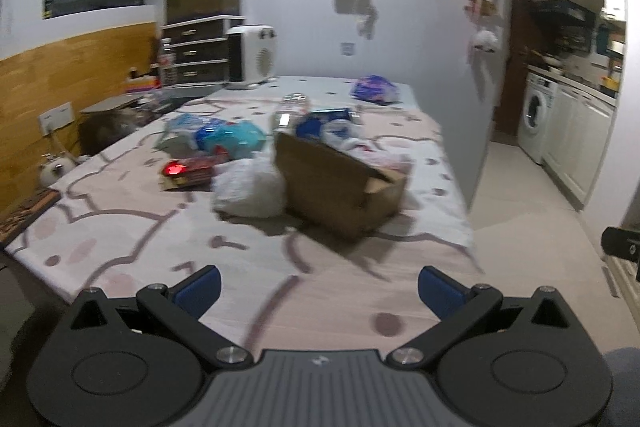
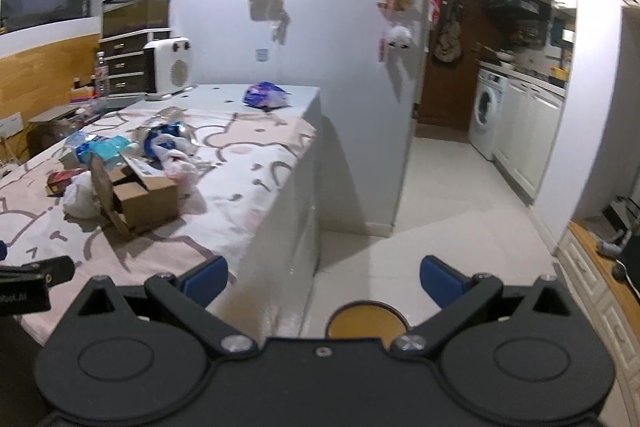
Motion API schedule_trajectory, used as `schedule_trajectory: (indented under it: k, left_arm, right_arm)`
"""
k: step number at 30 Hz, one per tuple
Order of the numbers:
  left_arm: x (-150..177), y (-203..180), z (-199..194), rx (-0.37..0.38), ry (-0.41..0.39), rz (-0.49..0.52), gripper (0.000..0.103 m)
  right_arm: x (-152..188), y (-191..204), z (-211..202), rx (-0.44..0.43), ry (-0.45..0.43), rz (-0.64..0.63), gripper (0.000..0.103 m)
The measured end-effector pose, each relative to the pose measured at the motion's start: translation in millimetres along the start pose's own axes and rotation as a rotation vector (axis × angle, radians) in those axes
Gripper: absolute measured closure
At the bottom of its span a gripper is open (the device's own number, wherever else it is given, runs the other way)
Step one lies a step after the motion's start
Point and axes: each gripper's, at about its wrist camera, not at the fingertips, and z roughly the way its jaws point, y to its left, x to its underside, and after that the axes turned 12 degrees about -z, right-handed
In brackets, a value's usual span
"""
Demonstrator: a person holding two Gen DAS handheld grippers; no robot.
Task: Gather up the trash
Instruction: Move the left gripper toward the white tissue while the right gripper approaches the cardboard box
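Trash lies on a bed with a pink patterned cover (image 1: 132, 227). An open cardboard box (image 1: 340, 187) stands mid-bed with a white plastic bag (image 1: 250, 189) against its left side. Behind are a red packet (image 1: 188, 171), blue wrappers (image 1: 230, 135) and a clear bottle (image 1: 290, 111). A purple bag (image 1: 374, 89) rests at the far end. My left gripper (image 1: 320, 289) is open above the bed's near part, empty. My right gripper (image 2: 324, 281) is open over the bed's corner and floor, empty. The right wrist view shows the box (image 2: 140, 195), white bag (image 2: 80, 199) and purple bag (image 2: 266, 95).
A white heater (image 1: 254, 57) and a drawer unit (image 1: 200, 47) stand beyond the bed. A white wall (image 2: 352, 67) borders the bed's right side. Tiled floor (image 2: 448, 203) leads to a kitchen with a washing machine (image 2: 486, 113). A round yellow-topped object (image 2: 366, 321) sits below my right gripper.
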Motion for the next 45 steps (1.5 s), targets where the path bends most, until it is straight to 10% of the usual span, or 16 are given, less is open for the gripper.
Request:
schedule_trajectory:
  k: [22,30,45]
  left_arm:
    - [-34.7,82.9,54.0,-0.104,-0.108,-0.061,0.000]
    - [-28.3,83.4,91.1,-0.035,-0.043,-0.093,0.001]
    - [-71.6,72.2,168.3,-0.014,0.022,-0.063,0.001]
  right_arm:
    - [-58.6,87.5,100.0,-0.281,-0.242,-0.325,0.000]
    - [-62.8,77.0,161.2,-0.501,-0.247,-0.212,0.000]
    - [-40.0,88.2,191.4,-0.635,-0.257,-0.212,0.000]
